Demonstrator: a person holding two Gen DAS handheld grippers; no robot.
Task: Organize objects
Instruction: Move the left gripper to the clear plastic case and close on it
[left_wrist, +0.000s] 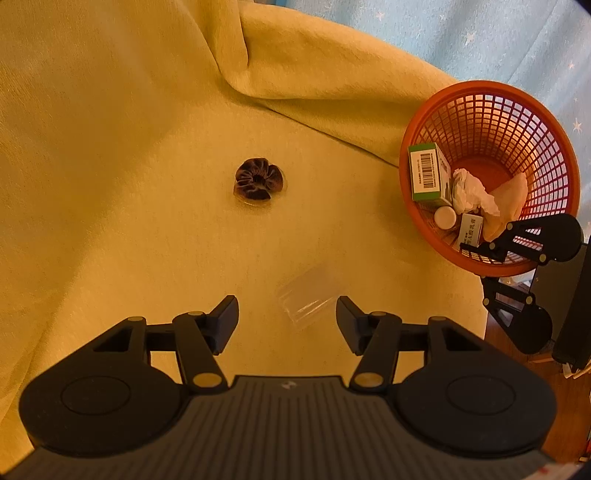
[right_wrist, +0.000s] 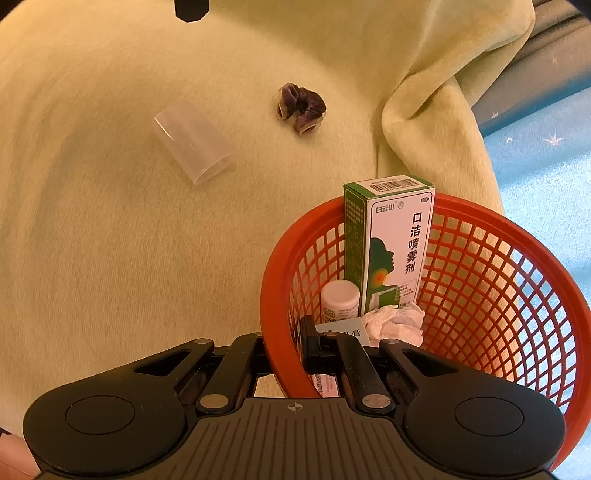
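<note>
Right wrist: right claw (right_wrist: 286, 354) clamps basket rim (right_wrist: 269, 332) | left wrist: hidden

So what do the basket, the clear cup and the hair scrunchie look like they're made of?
Basket: orange moulded plastic, going by its rigid open lattice.
Clear cup: thin see-through plastic, probably; the blanket shows through it.
Scrunchie: dark gathered fabric with a velvet-like sheen.

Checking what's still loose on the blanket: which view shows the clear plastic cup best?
The right wrist view: the clear cup lies on its side, whole outline and rim plain. In the left wrist view it is a faint glassy smear near the left gripper.
</note>
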